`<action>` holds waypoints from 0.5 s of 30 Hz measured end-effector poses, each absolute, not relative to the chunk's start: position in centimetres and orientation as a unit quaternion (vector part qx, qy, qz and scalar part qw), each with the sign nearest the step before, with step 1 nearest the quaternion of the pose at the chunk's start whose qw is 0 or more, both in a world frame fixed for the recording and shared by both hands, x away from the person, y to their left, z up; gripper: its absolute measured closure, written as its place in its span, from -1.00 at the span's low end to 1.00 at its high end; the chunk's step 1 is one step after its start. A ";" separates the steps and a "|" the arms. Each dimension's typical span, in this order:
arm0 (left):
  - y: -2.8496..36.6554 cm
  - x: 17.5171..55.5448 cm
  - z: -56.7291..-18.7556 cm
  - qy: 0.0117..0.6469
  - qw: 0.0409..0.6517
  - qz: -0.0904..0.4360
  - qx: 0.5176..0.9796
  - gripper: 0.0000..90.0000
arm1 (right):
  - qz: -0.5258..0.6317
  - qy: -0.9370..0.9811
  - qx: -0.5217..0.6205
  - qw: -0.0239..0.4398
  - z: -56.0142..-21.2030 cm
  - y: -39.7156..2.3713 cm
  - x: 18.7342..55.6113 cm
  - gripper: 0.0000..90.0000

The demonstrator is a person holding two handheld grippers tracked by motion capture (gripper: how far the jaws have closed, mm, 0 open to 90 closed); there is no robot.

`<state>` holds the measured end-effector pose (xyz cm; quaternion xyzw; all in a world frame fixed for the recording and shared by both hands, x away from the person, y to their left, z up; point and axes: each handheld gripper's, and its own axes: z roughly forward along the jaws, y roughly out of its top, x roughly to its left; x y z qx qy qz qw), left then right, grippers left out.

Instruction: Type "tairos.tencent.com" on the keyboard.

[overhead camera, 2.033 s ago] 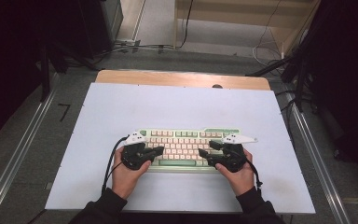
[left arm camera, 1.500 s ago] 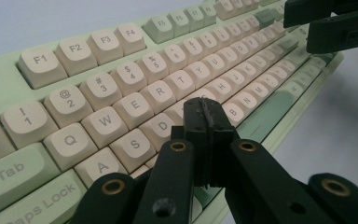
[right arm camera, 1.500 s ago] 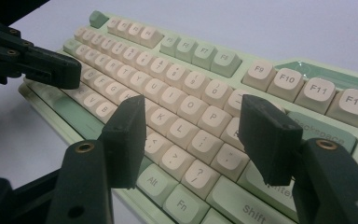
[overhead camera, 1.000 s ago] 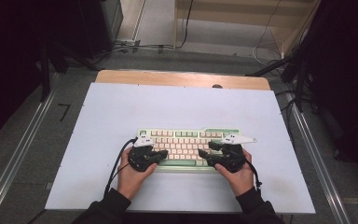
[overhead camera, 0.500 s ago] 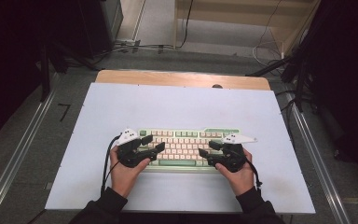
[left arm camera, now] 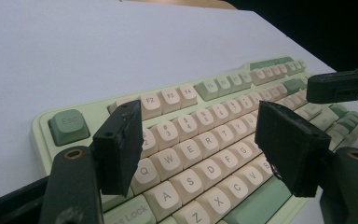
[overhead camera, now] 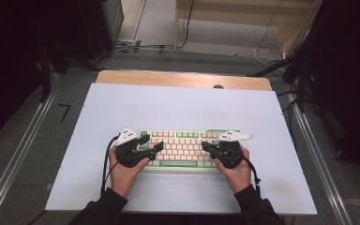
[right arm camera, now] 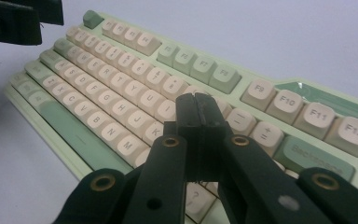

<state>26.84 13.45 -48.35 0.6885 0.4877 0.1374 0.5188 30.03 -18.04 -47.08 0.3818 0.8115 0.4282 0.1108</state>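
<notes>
2 grippers work over 1 pale lavender table top [overhead camera: 178,105], which takes up the middle of the high view, and on it, low and centred, lies the mint-green keyboard with cream keycaps [overhead camera: 183,140], its long side running left to right.

In my judgement the step is pressing keys with the tips of the jaws. The left gripper [overhead camera: 152,146] hangs over the keyboard's left end; its jaws have just been opening and now stand wide apart with nothing between them, the Q-W-A-S keys [left arm camera: 177,163] showing in the gap below. The right gripper [right arm camera: 199,112] has just closed; its jaws are pressed flat together on nothing, forming 1 blunt tip above the keys near the M key [right arm camera: 131,143].

To press well, come straight down with a closed tip on the centre of 1 cap, so no neighbour key is caught; the left jaws, spread as they are, would likely span 2 caps.

Room is generous: bare table lies beyond the keyboard toward the top of the frame and at both sides. Near the bottom edge the table ends just behind the person's wrists.
</notes>
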 end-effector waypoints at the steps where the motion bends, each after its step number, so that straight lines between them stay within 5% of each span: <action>1: 13.5 26.9 -48.4 0.488 0.518 0.138 0.689 -0.27 | 0.426 0.814 0.380 0.110 -47.1 -17.8 30.1 0.95; 15: 13.4 26.9 -48.5 0.490 0.513 0.138 0.691 -0.27 | 0.411 0.823 0.377 0.106 -47.9 -16.2 31.4 0.95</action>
